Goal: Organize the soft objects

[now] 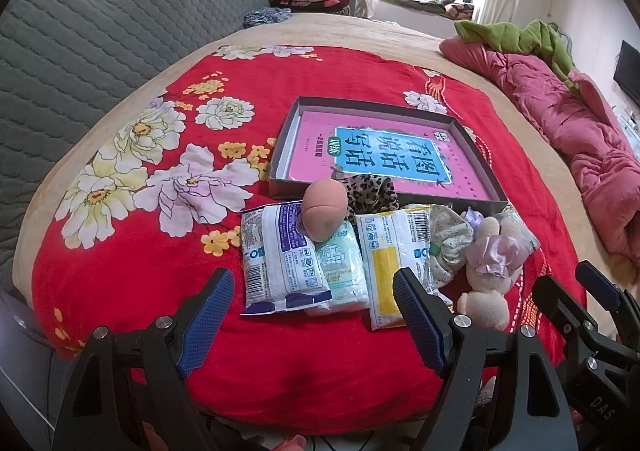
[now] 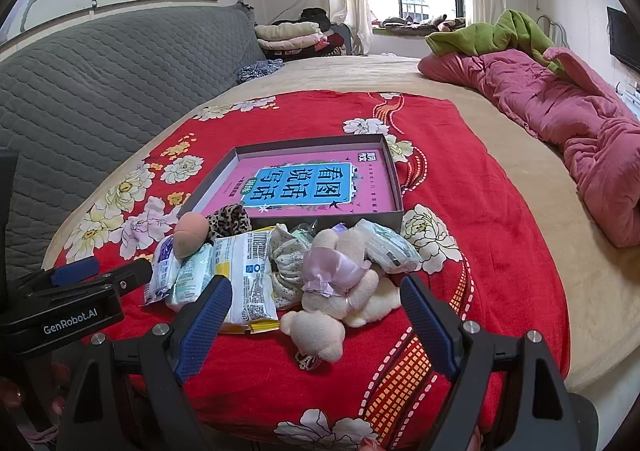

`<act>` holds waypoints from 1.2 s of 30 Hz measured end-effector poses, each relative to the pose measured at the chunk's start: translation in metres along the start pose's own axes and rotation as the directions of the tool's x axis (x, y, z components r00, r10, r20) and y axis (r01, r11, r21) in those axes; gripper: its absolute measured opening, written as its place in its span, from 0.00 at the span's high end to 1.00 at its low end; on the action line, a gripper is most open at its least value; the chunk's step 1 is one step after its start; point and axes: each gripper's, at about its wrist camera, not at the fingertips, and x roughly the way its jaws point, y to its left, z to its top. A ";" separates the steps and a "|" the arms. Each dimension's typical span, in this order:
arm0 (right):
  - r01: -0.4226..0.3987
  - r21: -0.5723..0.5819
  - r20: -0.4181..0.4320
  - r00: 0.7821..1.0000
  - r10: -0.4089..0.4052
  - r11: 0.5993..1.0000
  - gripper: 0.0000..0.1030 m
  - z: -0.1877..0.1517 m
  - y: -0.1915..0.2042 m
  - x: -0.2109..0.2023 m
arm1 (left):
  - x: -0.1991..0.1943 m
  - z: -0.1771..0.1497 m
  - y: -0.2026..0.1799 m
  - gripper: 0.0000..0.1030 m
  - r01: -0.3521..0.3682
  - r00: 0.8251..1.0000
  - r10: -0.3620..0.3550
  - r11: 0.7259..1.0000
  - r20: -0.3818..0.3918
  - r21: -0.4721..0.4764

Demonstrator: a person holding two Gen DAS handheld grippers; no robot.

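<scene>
A row of soft things lies on the red flowered blanket [image 1: 152, 259] in front of a shallow grey box [image 1: 472, 147] with a pink book in it. From left: a blue-and-white packet [image 1: 280, 259], a pale green wipes pack [image 1: 340, 271], a yellow-and-white packet [image 1: 384, 263], a floral cloth bundle [image 1: 448, 247] and a cream plush bear in a lilac dress [image 2: 340, 291]. A peach egg-shaped sponge [image 1: 323, 211] rests on the packets beside a leopard-print scrunchie [image 1: 370, 193]. My left gripper [image 1: 312, 315] hovers open short of the packets. My right gripper [image 2: 316, 325] hovers open around the bear's head without touching.
A grey quilted headboard [image 1: 100, 31] runs along the left. A rumpled pink duvet [image 2: 560, 119] with a green cloth on it lies at the right of the bed. Folded clothes [image 2: 288, 35] are stacked near the window. Another small packet [image 2: 386, 247] lies right of the bear.
</scene>
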 end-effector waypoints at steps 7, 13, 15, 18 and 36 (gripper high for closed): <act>0.000 0.001 0.000 1.000 0.000 1.000 0.17 0.000 -0.001 0.001 | -0.001 0.001 0.000 0.20 -0.002 1.000 0.002 1.000 0.002 0.001; 0.000 0.000 0.000 1.000 0.000 1.000 0.17 -0.001 -0.001 0.001 | -0.003 0.000 0.000 0.20 -0.001 1.000 0.001 1.000 0.003 0.001; -0.001 0.001 0.000 1.000 0.001 1.000 0.17 -0.001 -0.001 0.001 | -0.003 0.003 0.003 0.20 0.002 1.000 -0.002 1.000 0.005 0.003; -0.002 0.001 -0.001 1.000 0.002 1.000 0.17 0.000 -0.001 0.000 | -0.002 0.004 0.004 0.20 0.004 1.000 -0.004 1.000 0.005 0.003; -0.005 0.026 -0.013 1.000 0.005 1.000 0.17 -0.001 -0.006 0.003 | -0.001 0.004 0.010 0.20 0.000 1.000 0.000 1.000 0.008 -0.013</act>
